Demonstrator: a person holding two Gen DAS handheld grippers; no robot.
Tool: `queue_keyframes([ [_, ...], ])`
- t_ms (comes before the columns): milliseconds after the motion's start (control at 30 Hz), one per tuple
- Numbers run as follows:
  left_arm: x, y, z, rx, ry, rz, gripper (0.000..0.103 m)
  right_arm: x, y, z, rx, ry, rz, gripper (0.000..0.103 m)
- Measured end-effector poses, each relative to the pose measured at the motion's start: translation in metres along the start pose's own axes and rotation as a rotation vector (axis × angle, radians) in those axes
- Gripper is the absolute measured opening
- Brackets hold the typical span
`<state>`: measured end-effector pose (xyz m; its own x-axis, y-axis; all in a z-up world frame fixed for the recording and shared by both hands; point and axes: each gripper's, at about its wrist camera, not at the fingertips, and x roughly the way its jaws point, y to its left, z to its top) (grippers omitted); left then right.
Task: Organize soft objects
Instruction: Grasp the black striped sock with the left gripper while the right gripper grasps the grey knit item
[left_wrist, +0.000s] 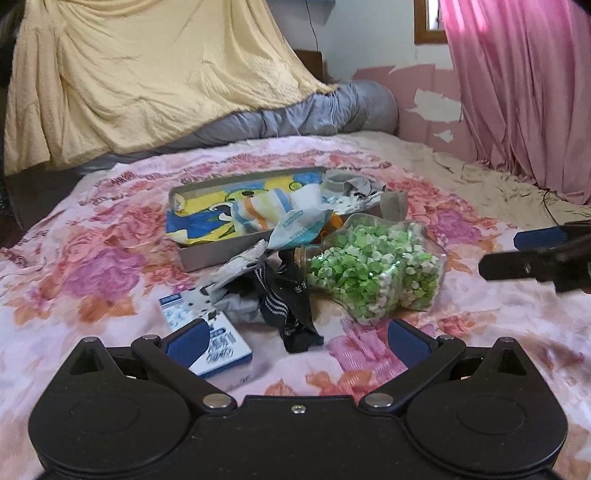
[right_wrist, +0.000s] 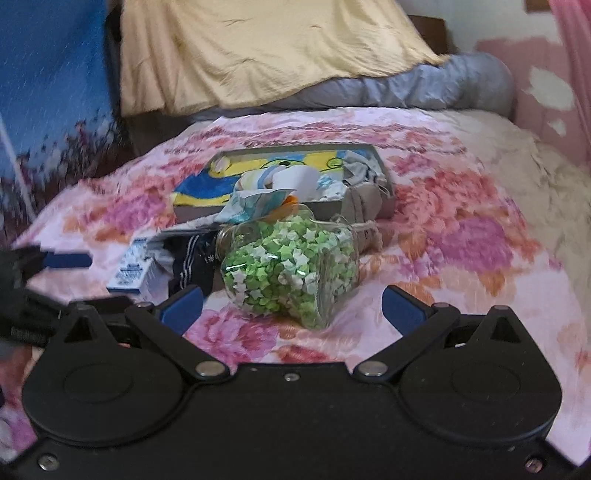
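A clear jar of green and white paper stars (right_wrist: 291, 269) lies on its side on the floral bed (right_wrist: 461, 266), beside a blue-and-white carton (left_wrist: 207, 332). Between them, crumpled dark socks (left_wrist: 291, 306) sit before a shallow box (left_wrist: 207, 254) holding cloths. Left tongs (left_wrist: 295, 339) and right tongs (right_wrist: 291, 308) are both spread wide, holding nothing.

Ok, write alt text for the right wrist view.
An open right gripper points at a clear jar of green paper stars lying on a floral bedspread. Behind it sit dark socks and a grey tray of soft items.
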<state>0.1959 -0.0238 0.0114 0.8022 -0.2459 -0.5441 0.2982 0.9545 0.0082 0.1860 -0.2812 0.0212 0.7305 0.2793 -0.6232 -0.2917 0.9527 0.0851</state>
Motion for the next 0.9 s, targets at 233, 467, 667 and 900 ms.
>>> queue_keyframes([
  [233, 0.046, 0.003, 0.019, 0.015, 0.053, -0.042, 0.099, 0.038, -0.009, 0.032, -0.054, -0.012, 0.007, 0.103],
  [467, 0.091, 0.013, 0.023, -0.057, 0.173, -0.098, 0.084, 0.089, -0.018, 0.059, -0.125, 0.001, 0.033, 0.102],
  [667, 0.111, 0.02, 0.023, -0.129, 0.232, -0.117, 0.065, 0.121, -0.027, 0.071, -0.142, 0.001, 0.035, 0.101],
  [900, 0.132, 0.02, 0.022, -0.173, 0.279, -0.132, 0.041, 0.141, -0.049, 0.075, -0.093, 0.0, 0.031, 0.097],
])
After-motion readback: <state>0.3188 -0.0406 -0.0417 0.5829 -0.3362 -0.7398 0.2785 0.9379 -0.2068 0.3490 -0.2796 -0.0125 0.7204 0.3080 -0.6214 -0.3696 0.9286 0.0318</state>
